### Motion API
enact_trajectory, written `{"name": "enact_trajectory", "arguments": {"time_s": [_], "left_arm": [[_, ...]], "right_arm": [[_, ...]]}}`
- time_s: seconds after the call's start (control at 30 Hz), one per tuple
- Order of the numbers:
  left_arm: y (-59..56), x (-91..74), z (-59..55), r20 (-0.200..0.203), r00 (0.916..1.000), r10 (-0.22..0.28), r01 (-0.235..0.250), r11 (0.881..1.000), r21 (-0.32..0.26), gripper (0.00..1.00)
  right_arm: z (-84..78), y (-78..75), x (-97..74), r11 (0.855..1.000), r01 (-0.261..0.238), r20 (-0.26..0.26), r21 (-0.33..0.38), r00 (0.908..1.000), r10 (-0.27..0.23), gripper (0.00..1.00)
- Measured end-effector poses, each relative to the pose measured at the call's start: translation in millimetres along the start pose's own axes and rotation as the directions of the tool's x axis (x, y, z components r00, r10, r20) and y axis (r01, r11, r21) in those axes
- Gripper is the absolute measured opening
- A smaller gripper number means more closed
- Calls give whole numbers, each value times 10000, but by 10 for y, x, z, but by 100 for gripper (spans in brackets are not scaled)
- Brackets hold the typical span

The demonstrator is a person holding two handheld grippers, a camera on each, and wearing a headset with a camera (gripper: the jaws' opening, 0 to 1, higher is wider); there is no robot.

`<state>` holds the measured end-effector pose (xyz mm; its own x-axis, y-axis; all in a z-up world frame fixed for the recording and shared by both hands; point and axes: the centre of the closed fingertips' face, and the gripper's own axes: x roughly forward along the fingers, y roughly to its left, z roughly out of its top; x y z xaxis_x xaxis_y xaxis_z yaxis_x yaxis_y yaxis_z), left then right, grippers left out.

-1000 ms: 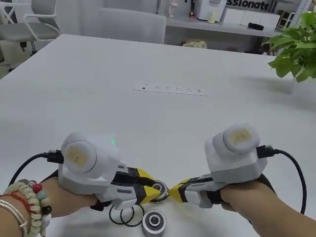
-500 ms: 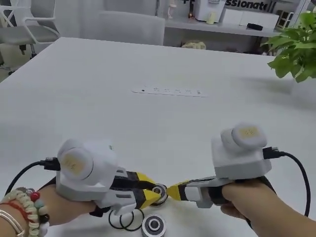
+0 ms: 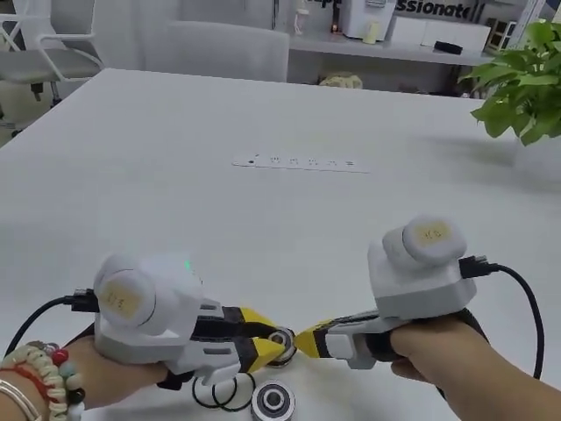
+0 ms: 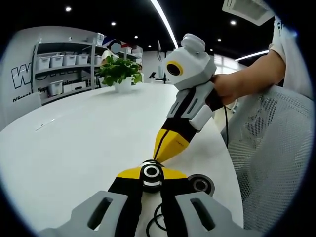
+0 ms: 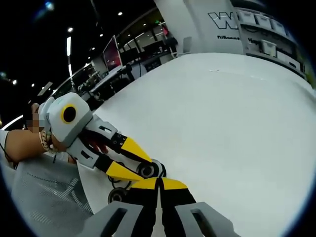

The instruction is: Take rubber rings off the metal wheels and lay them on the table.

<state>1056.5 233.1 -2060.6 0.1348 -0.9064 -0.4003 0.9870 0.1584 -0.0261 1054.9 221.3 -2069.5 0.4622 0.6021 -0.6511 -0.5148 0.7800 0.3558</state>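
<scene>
Head view, progress: partway, by my reading. Some rubber rings [image 3: 223,386] already lie on the worktop [image 3: 263,219], and one wheel is being worked on between the two claws.
Left to do: stripping the held metal wheel [image 3: 282,338]. Whether the loose metal wheel [image 3: 273,401] carries a ring cannot be told.
Worktop: one, white and wide. The work sits at its near edge, round the loose metal wheel.
Left claw [image 3: 275,340]: one. It comes in from the person's left, just beyond the loose metal wheel, with its yellow jaws clamped on the held metal wheel.
Right claw [image 3: 303,340]: one. It comes in from the right, just beyond the loose metal wheel, jaws pressed together. The tips touch the held wheel's rim, and I cannot tell whether a ring is caught between them.
Metal wheels: two. One is held, just beyond the loose one, which lies flat on the worktop.
Rubber rings: at least two thin black loops. They overlap, flat on the worktop, just left of the loose metal wheel.
</scene>
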Motion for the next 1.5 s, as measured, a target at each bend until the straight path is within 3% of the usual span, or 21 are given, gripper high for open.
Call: {"name": "enact_trajectory", "arguments": {"time_s": [0.63, 0.8, 1.5], "left_arm": [[-1, 5, 1, -95, 10000, 32, -31, 9999, 126, 8], [-5, 5, 0, -90, 10000, -21, 22, 9999, 169, 8], [-6, 0, -3, -36, 10000, -44, 44, 9999, 91, 8]], "right_arm": [[25, 57, -21, 9997, -109, 56, 196, 9999, 108, 0], [21, 89, -11, 9994, 2, -99, -350, 10000, -5, 0], [27, 151, -6, 9983, -261, -117, -516, 9996, 255, 0]]}}
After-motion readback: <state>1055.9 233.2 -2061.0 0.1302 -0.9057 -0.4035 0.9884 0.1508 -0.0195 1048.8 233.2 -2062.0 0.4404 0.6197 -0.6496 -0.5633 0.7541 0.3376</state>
